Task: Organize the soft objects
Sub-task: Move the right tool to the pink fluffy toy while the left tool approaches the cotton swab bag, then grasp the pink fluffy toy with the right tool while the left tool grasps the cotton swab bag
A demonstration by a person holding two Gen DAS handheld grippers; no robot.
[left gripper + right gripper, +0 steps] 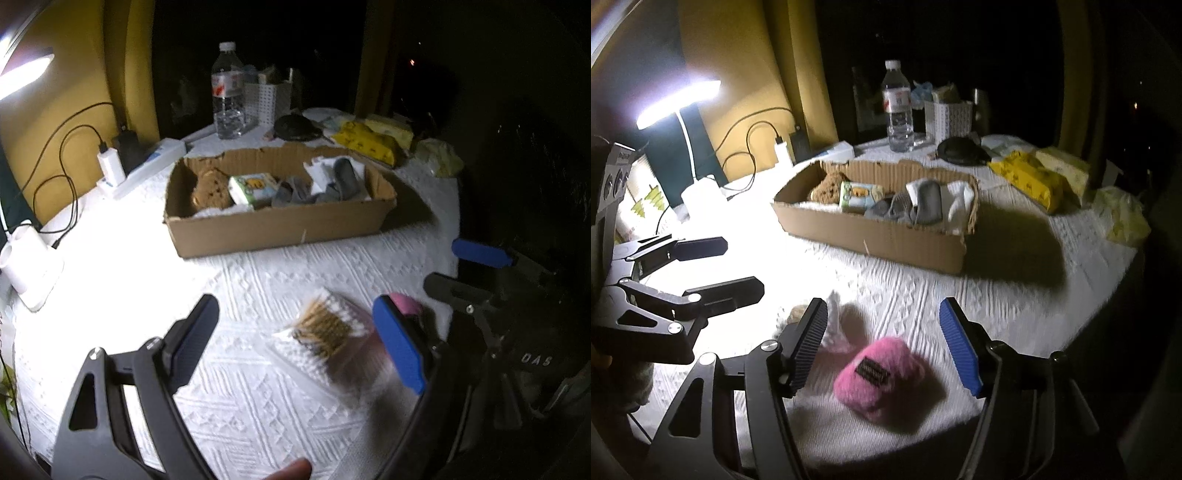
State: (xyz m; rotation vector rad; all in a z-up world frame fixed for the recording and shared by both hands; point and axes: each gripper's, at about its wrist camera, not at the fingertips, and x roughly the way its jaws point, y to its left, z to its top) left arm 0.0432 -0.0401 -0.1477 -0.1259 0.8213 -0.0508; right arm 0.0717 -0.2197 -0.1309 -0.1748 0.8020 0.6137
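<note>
Several soft things are already lying in the cardboard box (pixel 871 236): a brown sponge (pixel 824 192), a small packet (pixel 860 196), grey cloths (pixel 925 206) and something white. Judging by that, the sorting is partly done. The pink plush pouch (pixel 877 376) is still sitting on the desk (pixel 1015 302), between the spread pads of the right hand-held gripper (pixel 890 354), not pinched. The left hand-held gripper (pixel 295 347) is also standing spread, over a clear pack of cotton swabs (pixel 325 332) it is not gripping. Only the left wrist view is showing the swabs plainly; only the right wrist view is showing the whole pouch
</note>
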